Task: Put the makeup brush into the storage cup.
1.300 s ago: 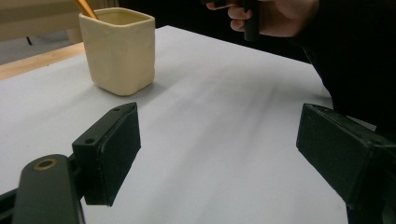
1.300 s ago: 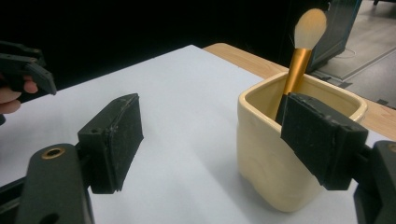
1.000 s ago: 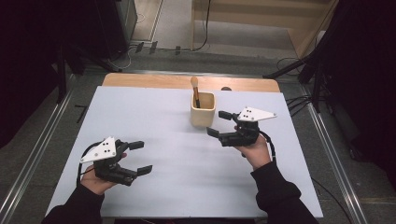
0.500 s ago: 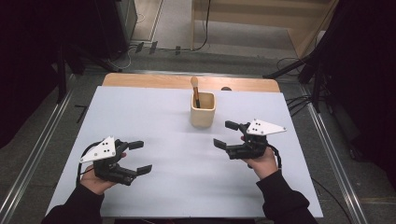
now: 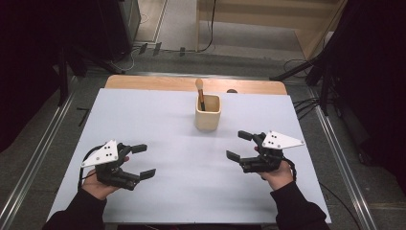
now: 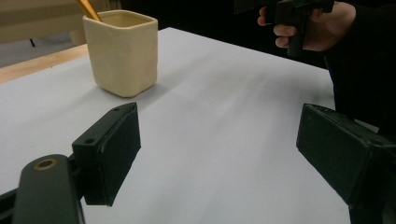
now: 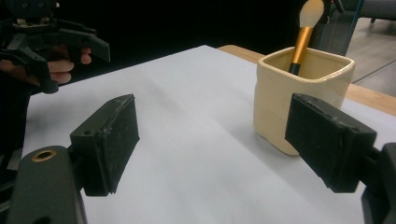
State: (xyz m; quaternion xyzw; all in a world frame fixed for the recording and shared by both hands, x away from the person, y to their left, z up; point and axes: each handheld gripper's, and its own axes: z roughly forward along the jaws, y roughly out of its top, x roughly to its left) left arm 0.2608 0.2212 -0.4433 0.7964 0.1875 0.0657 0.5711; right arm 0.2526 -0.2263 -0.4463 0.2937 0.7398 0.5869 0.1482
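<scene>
While both jaws gape empty, left tool point(image 5: 143, 161), right tool point(image 5: 239, 145), brush point(image 5: 200, 91) standing in cream cup point(image 5: 208, 118).

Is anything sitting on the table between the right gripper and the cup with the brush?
Nothing visible. Bare white table lies between the open right gripper and the cup, where the brush stands.

**White-topped table, one cup**

Standing toward the far middle of the white table sheet point(image 5: 158, 124): a cream square cup point(image 5: 208, 113), holding a makeup brush point(image 5: 200, 92). Showing beyond the sheet's far edge: a wooden table strip point(image 5: 158, 83).
</scene>
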